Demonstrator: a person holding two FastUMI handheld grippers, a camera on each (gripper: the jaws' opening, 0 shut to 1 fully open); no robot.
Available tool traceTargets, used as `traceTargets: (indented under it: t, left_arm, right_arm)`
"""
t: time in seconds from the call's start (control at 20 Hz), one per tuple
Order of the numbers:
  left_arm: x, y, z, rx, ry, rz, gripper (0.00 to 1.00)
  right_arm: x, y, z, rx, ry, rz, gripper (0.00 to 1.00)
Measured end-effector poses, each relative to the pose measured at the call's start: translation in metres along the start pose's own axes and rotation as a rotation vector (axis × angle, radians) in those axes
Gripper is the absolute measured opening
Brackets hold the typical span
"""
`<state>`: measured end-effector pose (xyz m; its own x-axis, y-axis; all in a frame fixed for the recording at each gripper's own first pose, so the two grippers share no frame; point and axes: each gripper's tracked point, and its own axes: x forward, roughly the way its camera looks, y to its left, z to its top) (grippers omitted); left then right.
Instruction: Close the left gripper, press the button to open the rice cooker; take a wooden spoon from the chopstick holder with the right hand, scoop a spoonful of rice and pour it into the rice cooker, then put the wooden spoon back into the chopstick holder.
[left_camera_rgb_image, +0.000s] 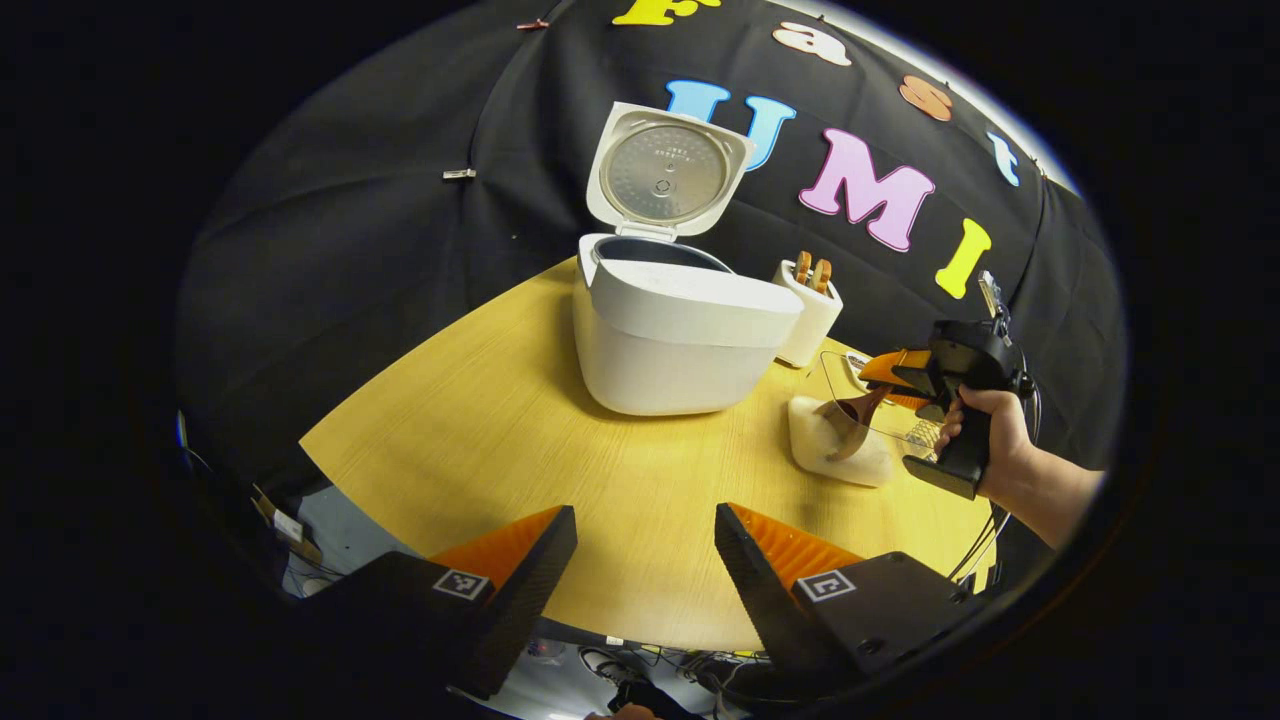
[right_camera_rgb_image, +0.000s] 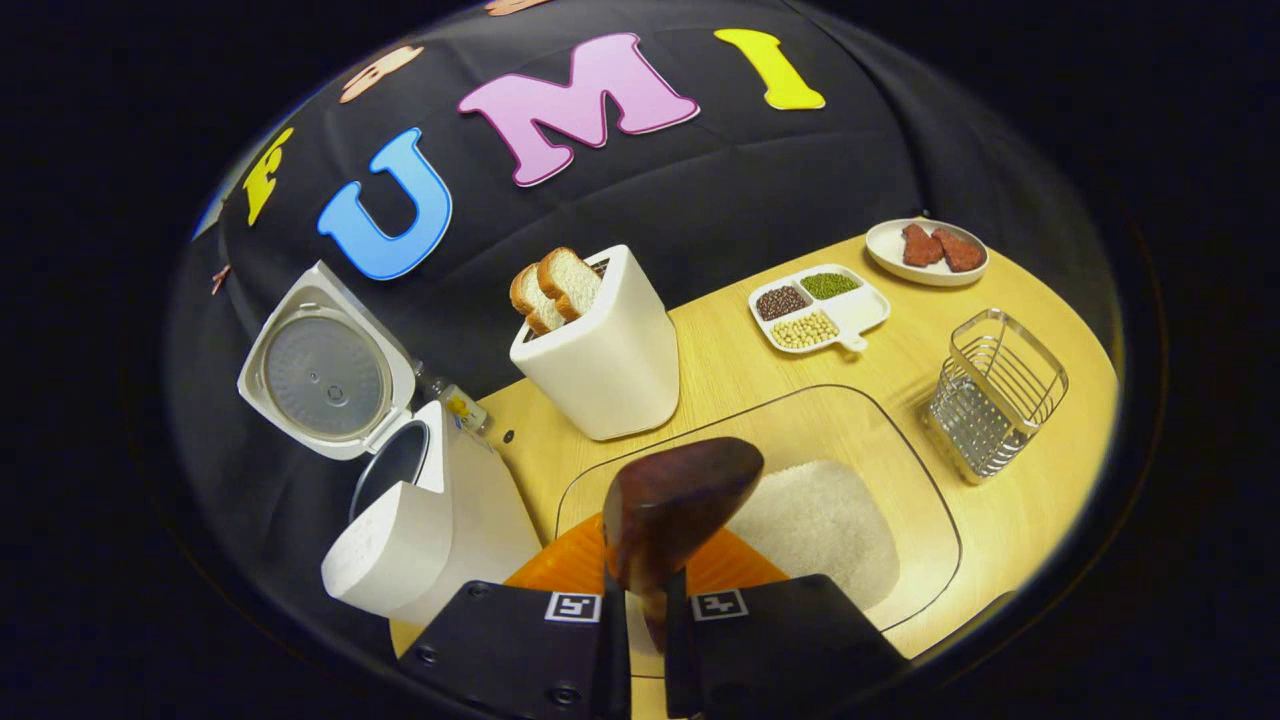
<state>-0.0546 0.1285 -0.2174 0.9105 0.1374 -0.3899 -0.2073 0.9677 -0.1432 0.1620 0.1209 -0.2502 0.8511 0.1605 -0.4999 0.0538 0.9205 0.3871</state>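
The rice cooker (left_camera_rgb_image: 675, 340) was seen standing on the wooden table (left_camera_rgb_image: 480, 440) with its lid (left_camera_rgb_image: 668, 172) raised upright at the back, the inner pot exposed. In the left gripper view, the left gripper (left_camera_rgb_image: 645, 560) was held low over the near edge of the table, its fingers spread wide apart with nothing between them.

The right gripper (left_camera_rgb_image: 885, 372), gripped by a hand (left_camera_rgb_image: 985, 425), was recorded to the right of the cooker, above a clear glass container (right_camera_rgb_image: 900, 480) in which a mound of white rice (right_camera_rgb_image: 820, 525) lay. In the right gripper view, the fingers of that gripper were pressed onto the handle of the wooden spoon (right_camera_rgb_image: 675, 505) (the bowl of the spoon rose just ahead of the fingers, over the rice; whether it carried any grains could not be told).

A white toaster (right_camera_rgb_image: 600, 360) holding two bread slices (right_camera_rgb_image: 555, 285) stood just behind the container. A wire chopstick holder (right_camera_rgb_image: 995, 395) was placed at the container's right side. Farther back, a divided dish of beans (right_camera_rgb_image: 820, 305) and a small plate (right_camera_rgb_image: 925, 255) were set.
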Motion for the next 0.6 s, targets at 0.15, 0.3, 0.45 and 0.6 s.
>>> traceTargets:
  t: [0.15,0.3,0.45,0.6]
  left_arm:
    - [-0.001,-0.002,0.003,0.015,-0.011,-0.01,0.96]
    - [-0.003,-0.005,0.006,0.032,-0.01,-0.027,0.96]
    - [-0.003,-0.003,0.011,0.053,-0.012,-0.04,0.96]
    - [-0.001,0.0,0.018,0.065,-0.012,-0.05,0.96]
  right_arm:
    - [-0.007,-0.001,0.007,0.058,0.0,0.004,0.18]
    - [-0.014,-0.008,0.016,0.137,-0.006,-0.002,0.18]
    - [-0.026,-0.027,0.025,0.223,-0.029,-0.041,0.18]
    - [-0.04,-0.05,0.042,0.315,-0.072,-0.078,0.18]
